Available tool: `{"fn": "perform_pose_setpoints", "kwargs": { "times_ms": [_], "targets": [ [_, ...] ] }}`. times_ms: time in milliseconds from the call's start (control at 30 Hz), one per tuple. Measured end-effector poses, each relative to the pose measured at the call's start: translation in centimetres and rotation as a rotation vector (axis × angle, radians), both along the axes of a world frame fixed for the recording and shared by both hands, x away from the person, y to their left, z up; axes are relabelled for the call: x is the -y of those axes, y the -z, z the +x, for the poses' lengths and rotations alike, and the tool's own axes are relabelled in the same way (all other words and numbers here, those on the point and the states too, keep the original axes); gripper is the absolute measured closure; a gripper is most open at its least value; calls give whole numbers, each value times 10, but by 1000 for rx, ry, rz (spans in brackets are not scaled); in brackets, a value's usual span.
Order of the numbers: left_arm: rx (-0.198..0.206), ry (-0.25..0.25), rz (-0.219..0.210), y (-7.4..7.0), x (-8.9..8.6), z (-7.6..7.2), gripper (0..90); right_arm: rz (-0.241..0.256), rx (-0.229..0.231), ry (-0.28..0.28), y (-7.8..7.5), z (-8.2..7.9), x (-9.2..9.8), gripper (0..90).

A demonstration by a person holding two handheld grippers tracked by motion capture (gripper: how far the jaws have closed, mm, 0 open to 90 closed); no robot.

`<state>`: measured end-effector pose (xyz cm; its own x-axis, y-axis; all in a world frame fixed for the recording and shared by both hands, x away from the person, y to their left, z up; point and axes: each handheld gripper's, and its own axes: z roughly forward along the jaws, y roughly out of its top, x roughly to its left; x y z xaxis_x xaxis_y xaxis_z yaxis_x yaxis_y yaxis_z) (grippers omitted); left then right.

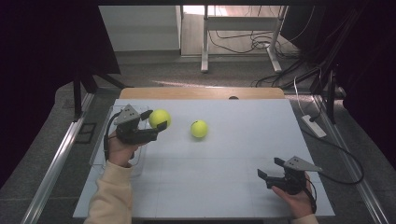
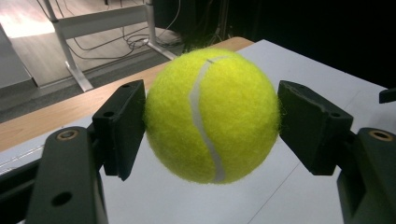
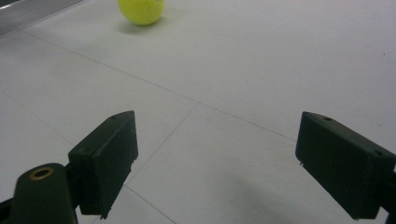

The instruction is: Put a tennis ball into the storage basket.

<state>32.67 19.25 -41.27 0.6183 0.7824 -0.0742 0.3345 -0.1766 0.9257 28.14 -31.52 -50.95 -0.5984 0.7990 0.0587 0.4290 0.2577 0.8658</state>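
Note:
A yellow tennis ball [image 1: 160,117] is held just above the white table [image 1: 224,186] at its left side, and my left gripper [image 1: 154,120] is shut on it. In the left gripper view the ball [image 2: 212,114] sits between both black pads [image 2: 122,126], which press on its sides. A second tennis ball [image 1: 199,129] rests on the table a little to the right, apart from the first. My right gripper [image 1: 270,167] hovers low near the front right corner, open and holding nothing. From the right gripper [image 3: 215,163] view, the loose ball [image 3: 140,10] lies far ahead.
A clear plastic tray [image 1: 103,144] lies at the table's left edge under the left hand. A wooden strip [image 1: 201,93] borders the far edge. Beyond it stand white desk legs [image 1: 204,42] and floor cables [image 1: 261,44]; a power strip [image 1: 314,126] lies off the right side.

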Motion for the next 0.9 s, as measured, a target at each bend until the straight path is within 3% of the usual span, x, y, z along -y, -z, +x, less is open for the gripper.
{"fn": "perform_pose_setpoints", "kwargs": {
  "times_ms": [167,333,567,900],
  "targets": [
    [-6,-20,-28,0,2,6,276,-3,4,-6,0,0,-2,133],
    [-24,-40,-13,3,-1,12,276,5,6,-7,-1,-2,-1,132],
    [-53,-64,-24,2,-10,23,276,10,7,-4,-1,-2,0,133],
    [-66,-98,-7,0,-20,31,276,11,4,-6,-1,-2,-1,133]
  ]
}}
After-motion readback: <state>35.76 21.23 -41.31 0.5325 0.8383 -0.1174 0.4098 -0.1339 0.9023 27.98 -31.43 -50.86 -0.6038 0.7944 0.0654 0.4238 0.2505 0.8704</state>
